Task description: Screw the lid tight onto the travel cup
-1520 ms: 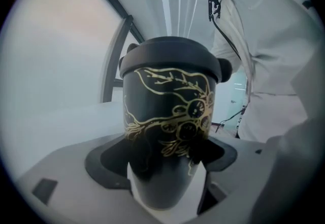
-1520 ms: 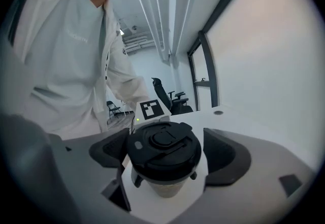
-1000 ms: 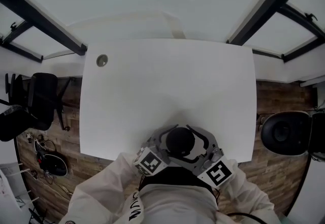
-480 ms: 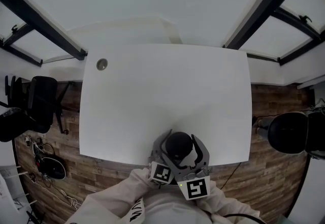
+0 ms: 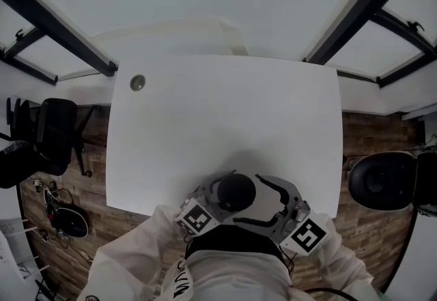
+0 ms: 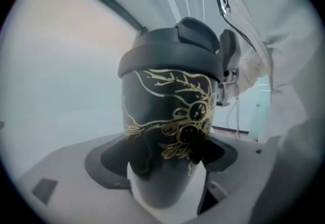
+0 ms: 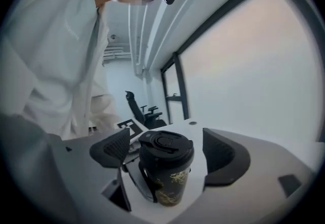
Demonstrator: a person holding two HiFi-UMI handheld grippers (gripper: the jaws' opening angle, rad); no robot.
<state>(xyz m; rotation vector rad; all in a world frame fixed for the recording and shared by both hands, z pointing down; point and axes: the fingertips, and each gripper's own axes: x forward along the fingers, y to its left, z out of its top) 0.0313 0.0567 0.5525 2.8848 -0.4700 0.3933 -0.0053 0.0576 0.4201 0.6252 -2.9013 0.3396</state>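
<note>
A black travel cup with a gold pattern stands at the near edge of the white table. Its black lid sits on top. My left gripper is shut on the lower part of the cup body; in the head view the left gripper reaches in from the left. My right gripper is open, with the lid between its two pads and a gap on each side. In the head view the right gripper comes in from the lower right.
A round cable hole sits in the table's far left corner. A black office chair stands left of the table and a black round seat to the right. Cables lie on the wood floor.
The right gripper, close beside the left one half a second ago, has swung back out to the right. The cup and the left gripper stay in place.
</note>
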